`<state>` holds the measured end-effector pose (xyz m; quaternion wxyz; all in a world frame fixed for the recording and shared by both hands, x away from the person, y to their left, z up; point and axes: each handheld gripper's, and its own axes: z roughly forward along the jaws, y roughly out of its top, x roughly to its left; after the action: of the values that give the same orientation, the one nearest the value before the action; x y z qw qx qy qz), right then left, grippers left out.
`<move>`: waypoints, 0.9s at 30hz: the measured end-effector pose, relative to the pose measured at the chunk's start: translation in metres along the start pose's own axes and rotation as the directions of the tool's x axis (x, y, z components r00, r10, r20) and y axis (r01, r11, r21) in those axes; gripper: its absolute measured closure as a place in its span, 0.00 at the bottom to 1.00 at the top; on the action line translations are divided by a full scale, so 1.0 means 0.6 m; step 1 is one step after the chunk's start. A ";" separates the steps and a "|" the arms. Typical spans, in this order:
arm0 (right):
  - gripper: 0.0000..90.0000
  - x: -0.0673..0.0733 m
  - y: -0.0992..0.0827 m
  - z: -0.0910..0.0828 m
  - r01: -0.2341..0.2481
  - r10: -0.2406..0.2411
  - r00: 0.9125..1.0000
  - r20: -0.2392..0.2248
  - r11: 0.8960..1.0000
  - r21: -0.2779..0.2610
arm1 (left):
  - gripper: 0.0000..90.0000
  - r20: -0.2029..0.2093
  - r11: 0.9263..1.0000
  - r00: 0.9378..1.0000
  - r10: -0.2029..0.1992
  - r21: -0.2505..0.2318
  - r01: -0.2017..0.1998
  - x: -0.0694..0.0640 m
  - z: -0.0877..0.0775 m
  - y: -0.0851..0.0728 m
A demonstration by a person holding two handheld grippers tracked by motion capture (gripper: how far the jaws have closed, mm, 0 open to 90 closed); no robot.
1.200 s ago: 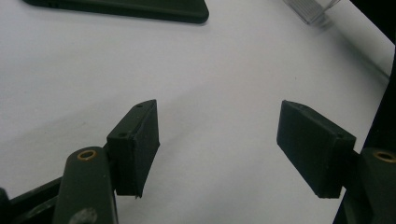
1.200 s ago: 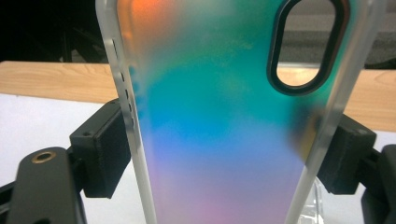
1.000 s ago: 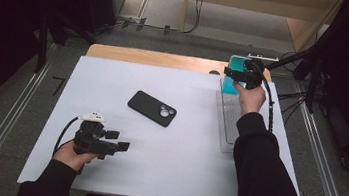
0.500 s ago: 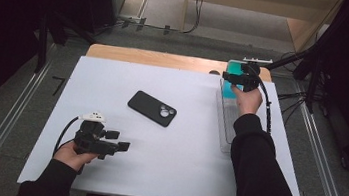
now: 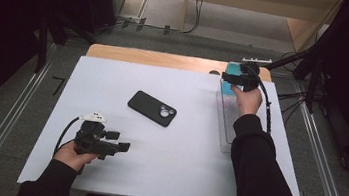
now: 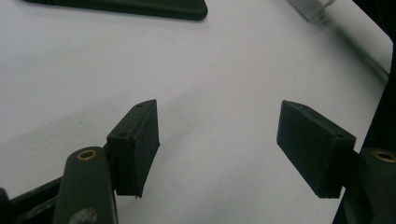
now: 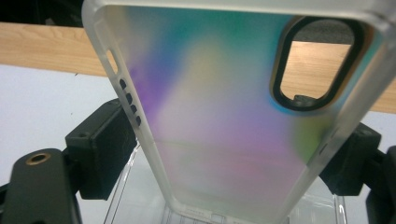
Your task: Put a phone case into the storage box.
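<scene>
A translucent phone case (image 7: 219, 121) with a rainbow sheen and a camera cutout stands upright between the jaws of my right gripper (image 7: 233, 158), whose pads press on its two long edges. In the high view this right gripper (image 5: 230, 77) holds the teal-looking case (image 5: 234, 67) over the far end of a clear plastic tray (image 5: 225, 119). A black phone (image 5: 152, 108) lies face down mid-table, camera side up. My left gripper (image 5: 119, 140) rests low at the near left, jaws open and apart over bare white surface (image 6: 219, 144), with the phone's edge (image 6: 116, 7) farther ahead.
The white table cover (image 5: 114, 80) spreads over a wooden top (image 5: 157, 58) whose strip shows at the far edge. The clear tray (image 7: 126, 205) runs along the right side. Cables trail from both grippers. Metal rails (image 5: 2, 127) flank the table.
The right hand with the case has shifted very slightly to the left over the tray. The left gripper and the phone have stayed put.
</scene>
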<state>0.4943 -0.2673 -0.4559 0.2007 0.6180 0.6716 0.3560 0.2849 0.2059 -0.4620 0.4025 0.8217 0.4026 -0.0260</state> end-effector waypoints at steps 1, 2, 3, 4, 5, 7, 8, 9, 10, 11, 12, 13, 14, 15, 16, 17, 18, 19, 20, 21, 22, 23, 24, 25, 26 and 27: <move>0.14 0.000 0.000 0.000 0.000 0.000 1.000 -0.002 1.000 0.005 | 0.33 0.001 1.000 1.000 0.001 -0.002 -0.001 0.000 0.000 0.000; 0.11 -0.001 0.000 0.000 -0.005 0.005 1.000 -0.017 1.000 0.002 | 0.33 -0.001 1.000 1.000 0.001 0.000 -0.001 0.000 0.000 0.000; 0.10 -0.003 0.000 0.000 -0.017 0.017 0.999 -0.028 1.000 0.000 | 0.33 0.000 1.000 1.000 0.000 0.001 0.000 0.000 0.000 0.000; 0.08 -0.004 0.000 0.000 -0.023 0.023 0.999 -0.029 1.000 0.000 | 0.33 -0.001 1.000 1.000 0.000 0.000 0.000 0.001 0.000 0.000; 0.04 -0.004 0.000 0.001 -0.028 0.028 0.999 -0.029 1.000 0.002 | 0.33 -0.001 1.000 1.000 0.001 0.001 -0.001 0.000 0.000 0.000; 0.01 -0.004 0.000 0.002 -0.025 0.025 0.999 -0.030 1.000 0.005 | 0.33 0.000 1.000 1.000 0.001 0.001 -0.001 0.000 0.000 0.000; 0.00 -0.004 0.000 0.002 -0.024 0.024 0.999 -0.029 1.000 0.004 | 0.33 0.000 1.000 1.000 0.000 0.000 0.000 0.000 0.000 0.000; 0.00 -0.004 0.000 0.002 -0.023 0.023 0.999 -0.032 1.000 0.004 | 0.33 0.000 1.000 1.000 0.000 -0.001 0.000 0.000 0.000 0.000; 0.00 -0.004 0.000 0.002 -0.021 0.022 0.999 -0.033 1.000 0.003 | 0.33 0.000 1.000 1.000 0.000 -0.001 0.000 0.000 0.000 0.000; 0.00 -0.004 0.000 0.001 -0.015 0.015 0.999 -0.033 1.000 0.002 | 0.33 0.000 1.000 1.000 0.000 -0.001 0.000 0.000 0.001 0.000; 0.00 -0.004 0.000 0.000 -0.010 0.010 0.999 -0.030 1.000 0.001 | 0.33 0.000 1.000 1.000 0.000 -0.001 0.000 0.000 0.001 0.000; 0.00 -0.003 0.000 0.000 -0.012 0.012 0.999 -0.030 1.000 0.002 | 0.33 0.000 1.000 1.000 0.000 -0.001 0.000 0.000 0.001 0.000; 0.00 -0.002 0.000 -0.002 -0.013 0.013 0.999 -0.030 1.000 0.005 | 0.33 0.000 1.000 1.000 0.000 0.000 0.000 0.000 0.000 0.000; 0.00 -0.002 0.000 -0.003 -0.017 0.018 0.999 -0.030 1.000 0.009 | 0.33 0.000 1.000 1.000 0.000 0.000 0.000 0.000 0.000 0.000; 0.00 -0.002 0.001 -0.005 -0.026 0.026 0.999 -0.035 1.000 0.016 | 0.33 0.000 1.000 1.000 -0.001 0.000 0.001 0.000 0.000 0.000; 0.00 -0.001 0.001 -0.007 -0.030 0.031 0.999 -0.041 0.999 0.019 | 0.33 0.000 1.000 1.000 -0.002 -0.001 0.002 0.001 0.000 0.000; 0.00 0.000 0.002 -0.010 -0.030 0.031 0.999 -0.040 0.999 0.023 | 0.33 -0.001 1.000 1.000 -0.002 0.000 0.002 0.001 0.001 0.000; 0.00 0.001 0.003 -0.013 -0.028 0.029 0.999 -0.040 0.999 0.025 | 0.33 -0.001 1.000 1.000 -0.001 -0.001 0.001 0.001 0.001 0.000; 0.00 0.002 0.003 -0.015 -0.021 0.022 0.999 -0.045 1.000 0.020 | 0.33 -0.001 1.000 1.000 -0.001 0.000 0.001 0.000 0.001 0.000; 0.00 0.003 0.004 -0.019 -0.019 0.020 0.999 -0.045 1.000 0.022 | 0.33 0.000 1.000 1.000 0.000 -0.001 0.000 0.000 0.001 0.000; 0.00 0.004 0.005 -0.021 -0.016 0.017 0.999 -0.047 1.000 0.017 | 0.33 0.000 1.000 1.000 0.001 0.001 -0.001 0.000 0.001 0.000; 0.00 0.005 0.006 -0.024 -0.012 0.012 0.999 -0.049 1.000 0.014 | 0.33 -0.001 1.000 1.000 0.000 0.001 0.000 0.000 0.001 0.000; 0.00 0.005 0.007 -0.028 -0.011 0.012 0.999 -0.050 1.000 0.012 | 0.33 -0.001 1.000 1.000 0.001 0.001 -0.001 0.000 0.001 0.000; 0.00 0.006 0.009 -0.032 -0.012 0.012 0.998 -0.054 1.000 0.009 | 0.33 -0.001 1.000 1.000 0.000 0.001 0.000 0.000 0.001 0.001; 0.00 0.006 0.010 -0.036 -0.012 0.013 0.999 -0.052 1.000 0.006 | 0.33 -0.001 1.000 1.000 -0.001 -0.001 0.001 0.000 0.001 0.001; 0.00 0.007 0.011 -0.039 -0.013 0.013 0.998 -0.054 1.000 0.001 | 0.33 -0.001 1.000 1.000 -0.001 -0.001 0.001 0.000 0.001 0.001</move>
<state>0.4813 -0.2690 -0.4348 0.1797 0.6127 0.6728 0.3737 0.2854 0.2052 -0.4622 0.4025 0.8213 0.4034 -0.0255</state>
